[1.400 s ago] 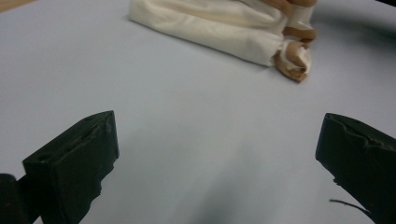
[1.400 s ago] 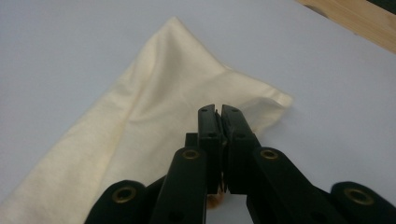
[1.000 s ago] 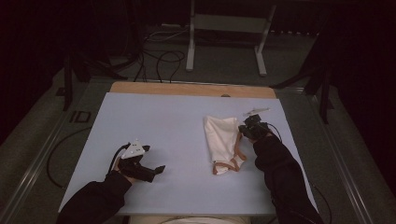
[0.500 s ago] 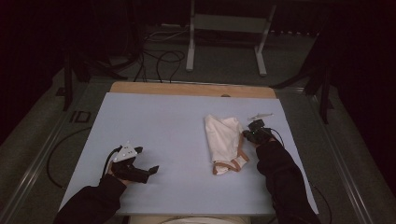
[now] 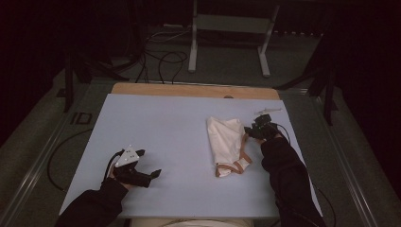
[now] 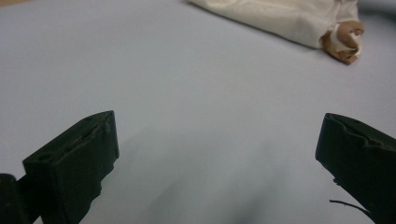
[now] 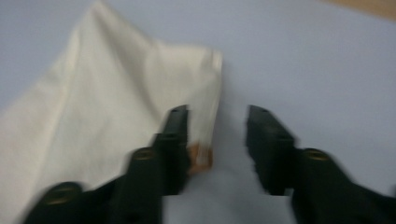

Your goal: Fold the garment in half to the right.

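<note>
Right gripper view: your right gripper (image 7: 215, 135) has just been opening, jaws now spread w/ nothing pinched, the cream cloth bag (image 5: 226, 142) edge just beside one jaw. Bag lies flat toward the tabletop's (image 5: 165, 127) right edge. Back off straight so you don't drag the fabric. Left gripper (image 5: 150, 175), near the front-left corner, jaws spread wide, empty; bring it in low to the brown-trimmed end.
</note>
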`<control>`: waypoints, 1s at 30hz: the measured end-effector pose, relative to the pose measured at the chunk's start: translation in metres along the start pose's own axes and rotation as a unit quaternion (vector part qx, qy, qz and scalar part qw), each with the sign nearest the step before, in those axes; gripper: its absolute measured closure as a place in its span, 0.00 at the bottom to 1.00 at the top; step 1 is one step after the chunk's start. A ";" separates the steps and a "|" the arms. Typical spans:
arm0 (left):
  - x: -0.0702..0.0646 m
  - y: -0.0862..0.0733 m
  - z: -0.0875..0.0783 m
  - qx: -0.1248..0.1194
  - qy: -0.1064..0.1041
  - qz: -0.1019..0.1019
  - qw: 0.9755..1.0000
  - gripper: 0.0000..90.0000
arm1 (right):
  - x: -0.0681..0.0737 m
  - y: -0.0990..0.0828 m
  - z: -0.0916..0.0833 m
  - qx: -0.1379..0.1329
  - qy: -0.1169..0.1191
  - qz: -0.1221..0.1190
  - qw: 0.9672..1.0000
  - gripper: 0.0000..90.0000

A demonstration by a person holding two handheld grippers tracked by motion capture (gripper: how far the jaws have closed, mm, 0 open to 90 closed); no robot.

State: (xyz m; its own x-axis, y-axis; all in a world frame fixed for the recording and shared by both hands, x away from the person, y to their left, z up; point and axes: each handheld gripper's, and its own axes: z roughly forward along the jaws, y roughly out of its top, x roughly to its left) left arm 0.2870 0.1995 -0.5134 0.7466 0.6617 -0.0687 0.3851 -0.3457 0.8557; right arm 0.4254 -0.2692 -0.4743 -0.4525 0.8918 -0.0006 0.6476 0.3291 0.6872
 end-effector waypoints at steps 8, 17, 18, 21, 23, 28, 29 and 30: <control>0.001 -0.001 -0.002 -0.018 -0.002 0.008 1.000 0.00 | -0.005 0.032 0.023 -0.019 0.047 0.017 0.999 0.56; 0.000 -0.001 -0.005 -0.028 -0.006 0.015 0.999 0.00 | -0.006 0.035 0.065 0.028 0.055 0.025 0.998 0.68; 0.000 -0.001 -0.006 -0.029 -0.007 0.015 0.999 0.00 | -0.006 0.034 0.067 0.032 0.055 0.025 0.998 0.71; 0.001 -0.002 -0.006 -0.030 -0.010 0.013 0.999 0.00 | -0.005 0.033 0.072 0.043 0.057 0.018 0.997 0.88; 0.001 -0.002 -0.005 -0.031 -0.012 0.012 0.999 0.00 | -0.004 0.032 0.071 0.044 0.049 0.009 0.998 1.00; 0.001 -0.002 -0.004 -0.029 -0.013 0.011 0.999 0.00 | -0.002 0.035 0.064 0.023 0.030 -0.010 0.999 1.00; 0.001 -0.002 -0.004 -0.029 -0.012 0.011 0.999 0.00 | -0.001 0.036 0.062 0.022 0.027 -0.014 0.999 1.00; 0.001 -0.003 -0.004 -0.029 -0.012 0.011 0.999 0.00 | 0.000 0.036 0.061 0.019 0.022 -0.018 0.999 1.00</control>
State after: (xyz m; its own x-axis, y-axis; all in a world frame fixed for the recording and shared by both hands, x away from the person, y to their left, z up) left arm 0.2846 0.2036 -0.5136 0.7673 0.6384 -0.0608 0.3372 -0.3211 0.8850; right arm 0.4863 -0.2383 -0.4934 -0.5026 0.8645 0.0074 0.6529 0.3739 0.6587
